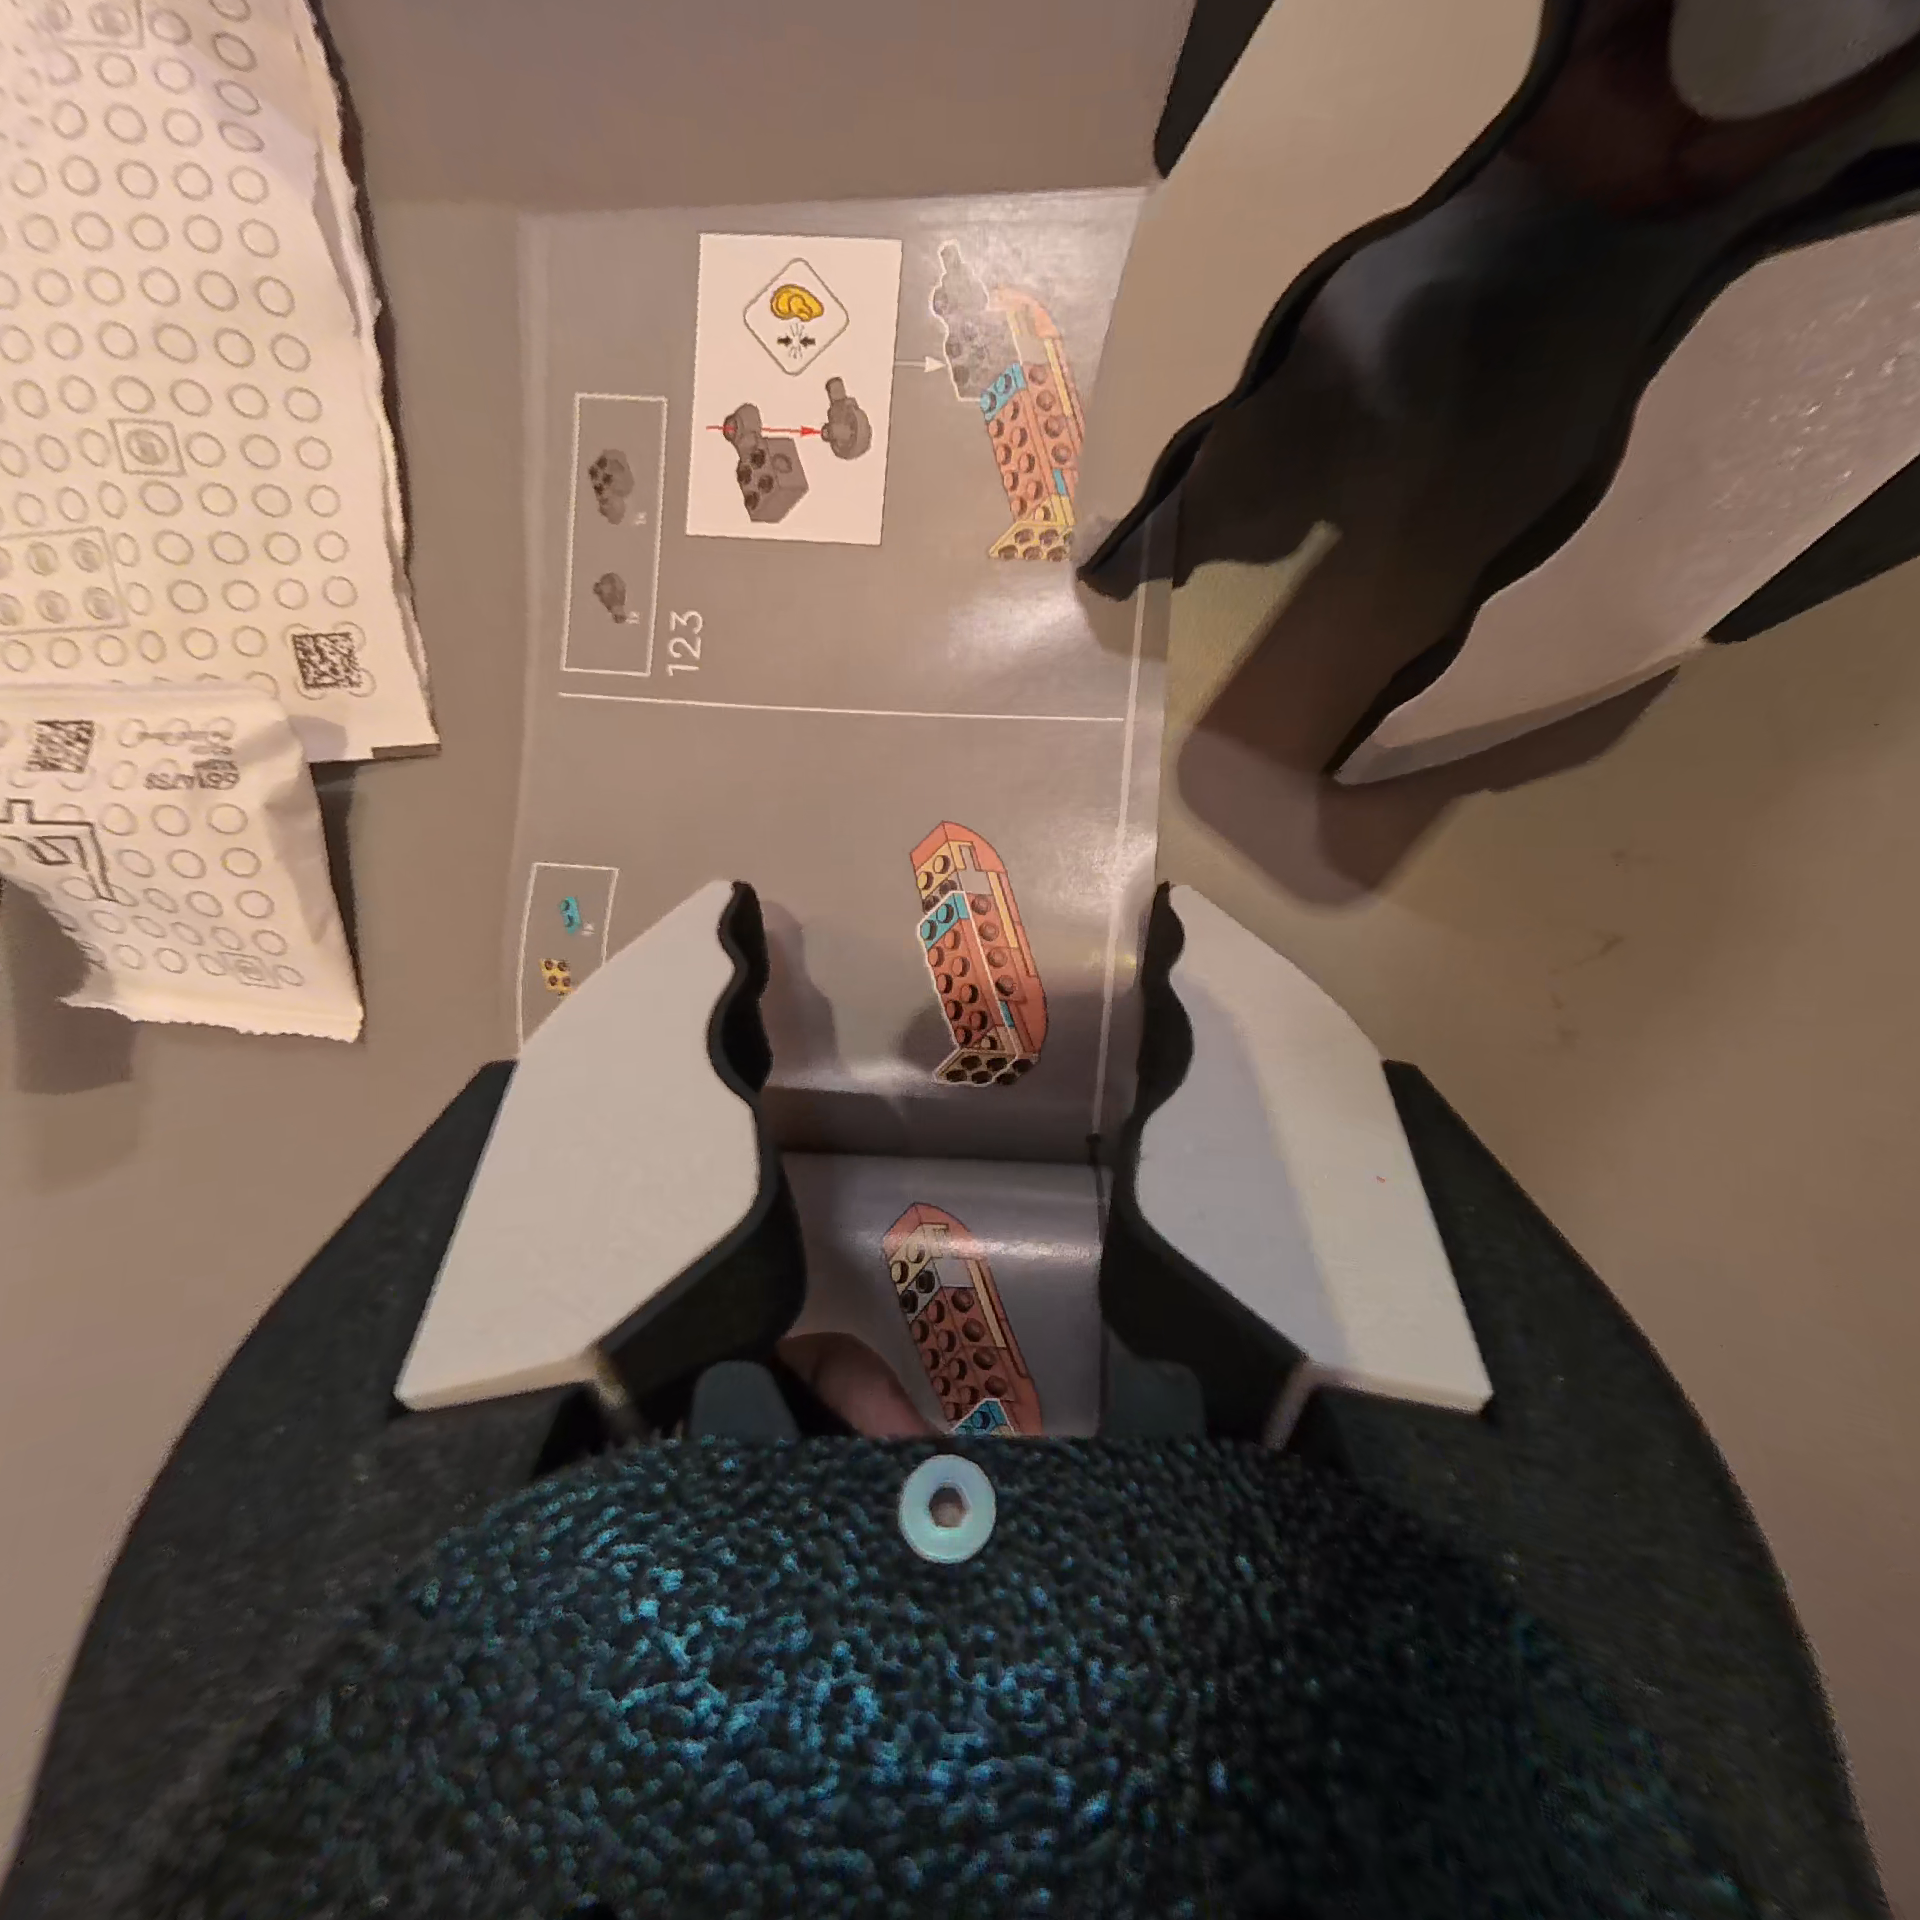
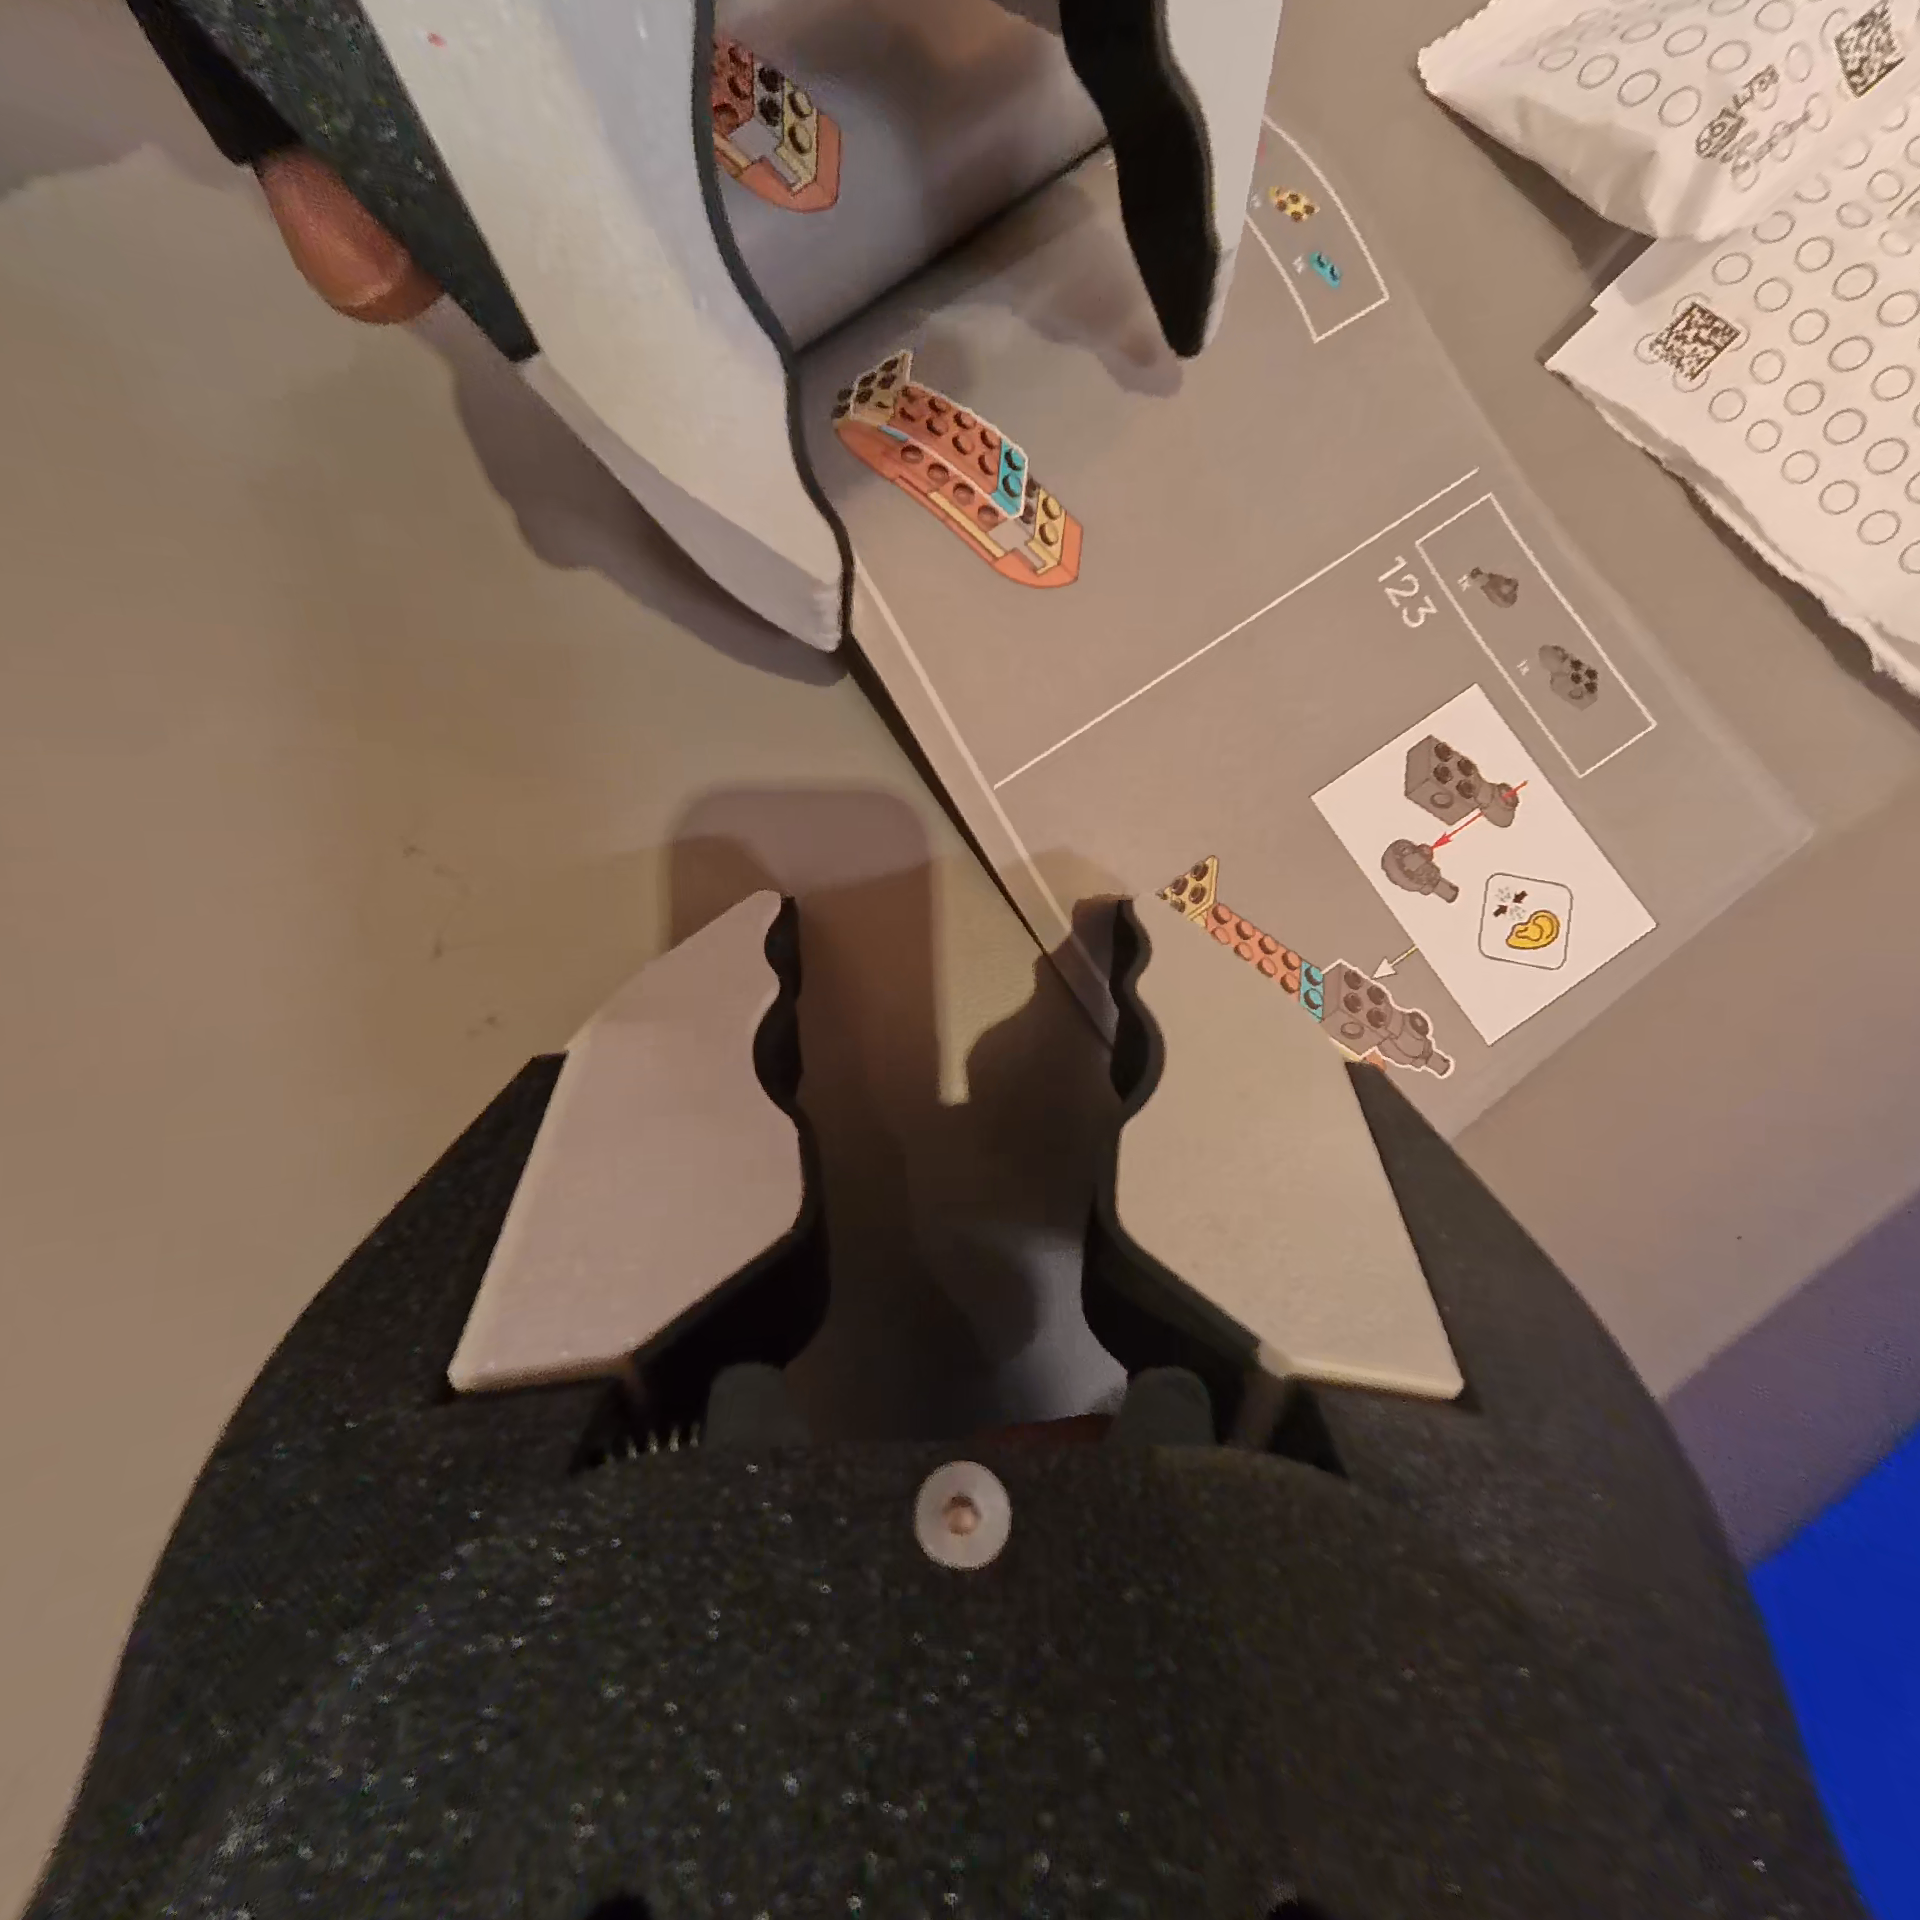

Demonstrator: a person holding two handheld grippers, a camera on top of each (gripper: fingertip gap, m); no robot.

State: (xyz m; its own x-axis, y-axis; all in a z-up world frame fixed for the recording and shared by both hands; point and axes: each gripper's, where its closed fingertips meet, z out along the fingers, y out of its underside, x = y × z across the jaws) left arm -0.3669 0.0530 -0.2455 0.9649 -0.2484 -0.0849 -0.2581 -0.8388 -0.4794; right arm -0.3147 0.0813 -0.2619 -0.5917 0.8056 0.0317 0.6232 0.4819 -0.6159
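The left gripper hangs over a grey instruction booklet that lies flat on the grey table. Its two fingers stand wide apart and nothing is between them; under the gap is only the page with a drawing of a brown brick model. Its right fingertip is just above the right edge of the page, but whether it touches the paper I cannot tell.

The right gripper is also wide and holds nothing. It sits over the near edge of the same booklet: the left finger is above the bare table, the right finger above the page. In the left wrist view it shows at the far right, near the booklet's right edge.

On the far left of the table, apart from the booklet, lie white paper bags printed with small circles. In the right wrist view they are at the far right, and a thumb shows on the left gripper's body.
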